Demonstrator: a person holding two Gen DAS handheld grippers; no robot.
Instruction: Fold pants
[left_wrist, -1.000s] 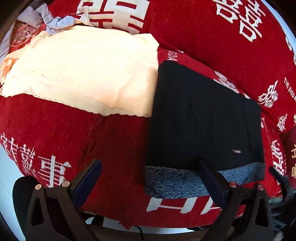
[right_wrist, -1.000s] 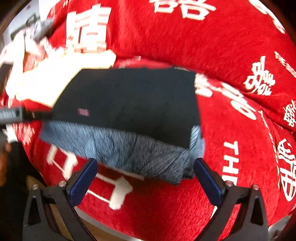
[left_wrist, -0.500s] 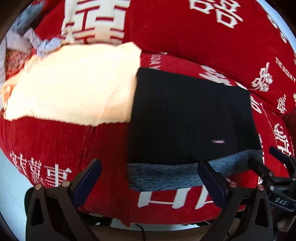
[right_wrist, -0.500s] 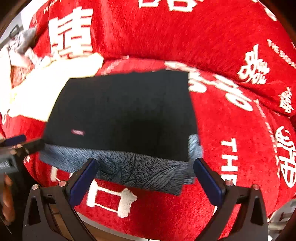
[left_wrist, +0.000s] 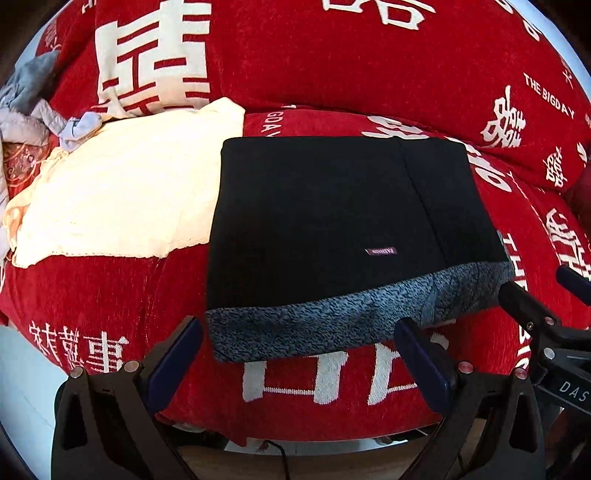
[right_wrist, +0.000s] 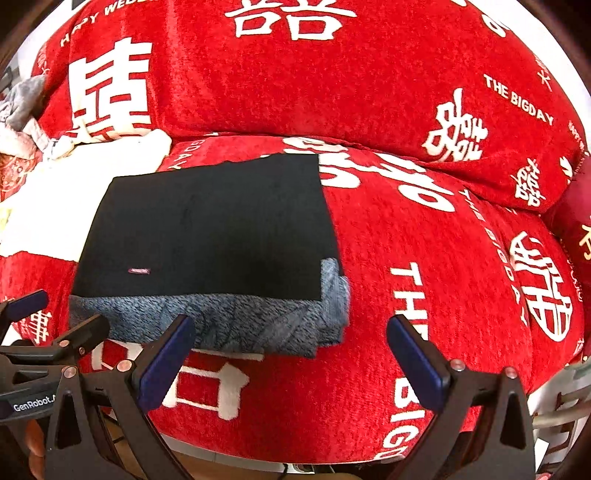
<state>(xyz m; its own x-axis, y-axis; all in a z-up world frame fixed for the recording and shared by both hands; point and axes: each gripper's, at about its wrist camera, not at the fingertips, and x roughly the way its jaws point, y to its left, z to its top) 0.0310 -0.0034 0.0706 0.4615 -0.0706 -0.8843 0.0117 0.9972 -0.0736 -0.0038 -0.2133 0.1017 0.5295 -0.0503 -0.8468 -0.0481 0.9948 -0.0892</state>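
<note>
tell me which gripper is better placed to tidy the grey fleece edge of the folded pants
Left, probably. The left gripper sits open right at the fleece edge of the pants, its fingers spanning it. The right gripper, also open, faces mostly bare sofa cover past the pants' right corner.

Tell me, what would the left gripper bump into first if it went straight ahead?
Probably the folded pants: their fuzzy grey edge lies right between the open left gripper's fingers, on the red sofa.

1. We took it for a home living room: a sofa (right_wrist: 369, 92) under a red cover printed with white wedding characters
2. We saw loose laundry (left_wrist: 26, 99) and a cream cloth (left_wrist: 122, 199) lying on its seat
</note>
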